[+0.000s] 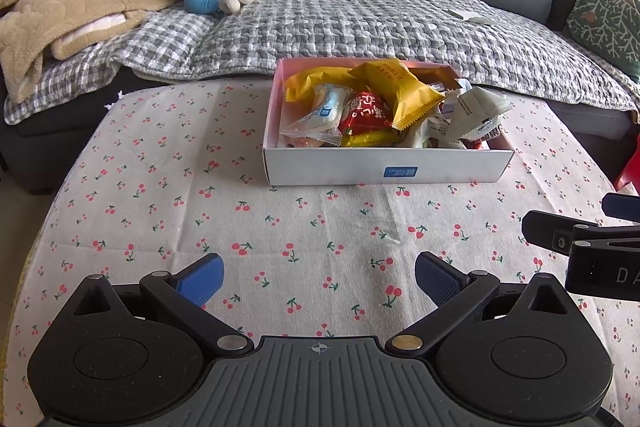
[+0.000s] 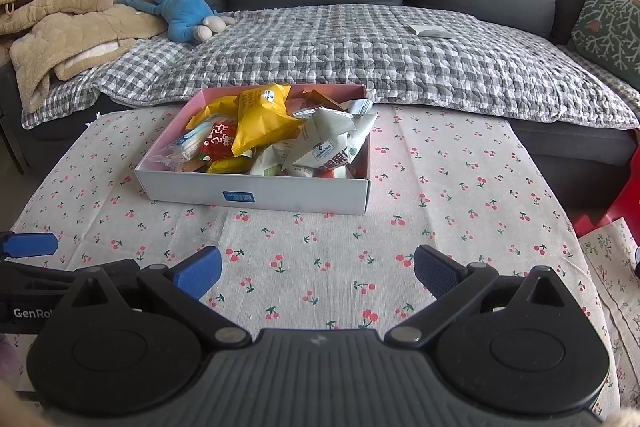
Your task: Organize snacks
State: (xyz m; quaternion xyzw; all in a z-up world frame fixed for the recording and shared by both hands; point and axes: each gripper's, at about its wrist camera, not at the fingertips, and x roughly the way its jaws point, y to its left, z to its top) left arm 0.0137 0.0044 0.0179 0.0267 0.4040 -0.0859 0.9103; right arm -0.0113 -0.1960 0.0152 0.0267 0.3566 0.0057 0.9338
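A: Fingers first. Left gripper [image 1: 319, 281], state?

B: Blue pads spread wide, nothing between them, hovering over the cherry-print tablecloth [image 1: 160, 187]. Right gripper [image 2: 318, 273] is the same: pads apart, empty.

A: Where are the snacks?

B: All piled in the white box [image 1: 388, 169], pink inside, sitting on the cloth well ahead of both grippers near the table's far edge. From the left wrist view it lies ahead and a bit to the right; from the right wrist view, ahead and to the left. So the box sits roughly between the two arms.

A: Long axis?

B: Box runs side to side, long wall facing the fingers. The yellow packet [image 1: 400, 89] lies on top, the white packet [image 2: 328, 143] crumpled at the box's right end, the red packet [image 1: 366, 113] lower in the pile.

A: Nearer arm?

B: My call: about even. Right suits the white packet, left suits the clear-wrapped one [image 1: 320, 117] at the left end. Nothing loose on the cloth.
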